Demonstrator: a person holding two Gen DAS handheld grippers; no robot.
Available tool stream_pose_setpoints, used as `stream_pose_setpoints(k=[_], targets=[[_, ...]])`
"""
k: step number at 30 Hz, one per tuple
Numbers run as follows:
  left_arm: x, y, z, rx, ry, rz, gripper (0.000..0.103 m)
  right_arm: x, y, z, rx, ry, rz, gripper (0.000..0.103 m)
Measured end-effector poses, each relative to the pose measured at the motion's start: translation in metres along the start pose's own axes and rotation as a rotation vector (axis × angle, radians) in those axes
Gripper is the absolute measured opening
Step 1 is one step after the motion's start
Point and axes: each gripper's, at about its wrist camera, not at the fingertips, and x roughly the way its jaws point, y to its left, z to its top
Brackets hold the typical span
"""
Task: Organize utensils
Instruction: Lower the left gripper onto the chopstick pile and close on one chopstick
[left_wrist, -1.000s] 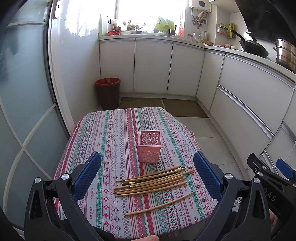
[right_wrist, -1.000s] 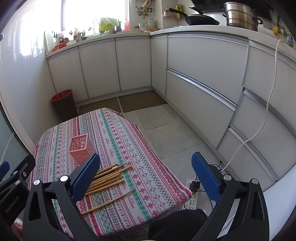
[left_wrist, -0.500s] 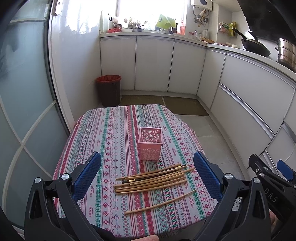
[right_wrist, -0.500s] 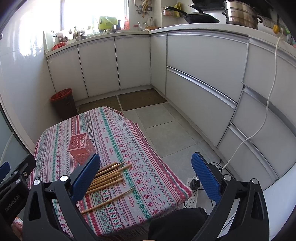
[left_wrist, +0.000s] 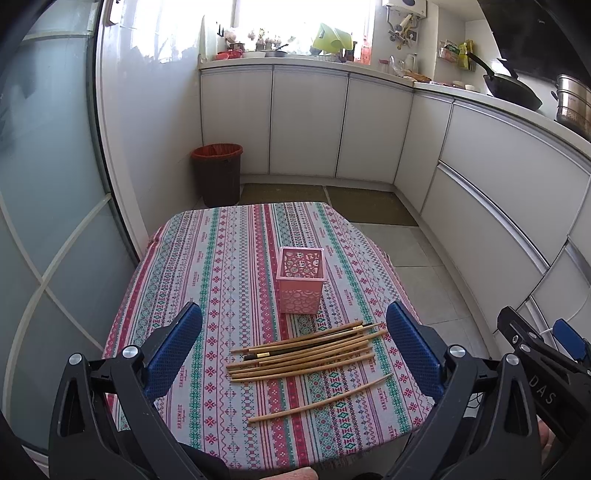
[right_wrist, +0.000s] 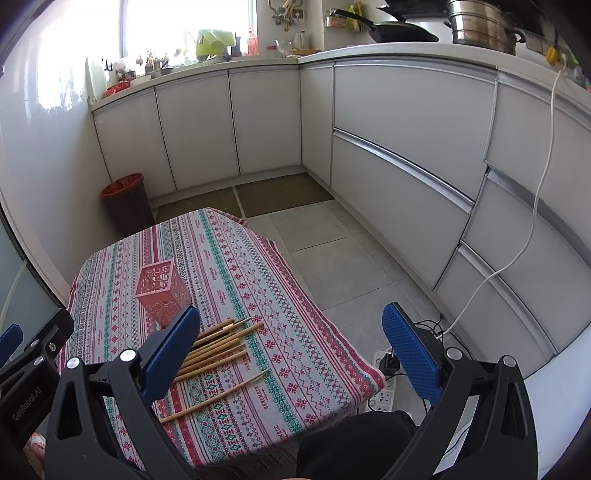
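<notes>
Several wooden chopsticks (left_wrist: 306, 350) lie in a loose bundle on the patterned tablecloth (left_wrist: 229, 266), and one stray chopstick (left_wrist: 321, 402) lies apart, nearer to me. Just beyond them stands a pink perforated holder (left_wrist: 301, 280), upright and with nothing in it. My left gripper (left_wrist: 295, 350) hangs open above the near table edge, the bundle framed between its blue pads. My right gripper (right_wrist: 291, 350) is open too, held off the table's right side; its left pad hides part of the chopsticks (right_wrist: 218, 350) and the holder (right_wrist: 162, 291) base.
A small table under the tablecloth (right_wrist: 295, 332) stands in a kitchen. White cabinets (left_wrist: 498, 184) run along the back and right. A red-lined bin (left_wrist: 218, 173) stands on the floor behind. A power strip (right_wrist: 384, 384) and white cable (right_wrist: 517, 254) lie on the floor at right.
Both grippers have risen and pulled back a little, so the table looks smaller and lower in both views. Chopsticks and holder have not moved.
</notes>
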Motion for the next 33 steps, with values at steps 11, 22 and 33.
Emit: stream_pose_setpoints(k=[11,22,33], targets=[[0.067,-0.025,0.002,0.194,0.192,-0.115,0.096,0.036,-0.052,-0.003,0.282,0.095,0.122,0.096],[0.2,-0.138,-0.003,0.596,0.567,-0.266,0.096,0.123,-0.129,-0.033,0.576,0.305,0.218,0.096],[0.301,-0.173,-0.029,0.843,0.762,-0.148,0.06,0.177,-0.141,-0.05,0.66,0.46,0.286,0.096]])
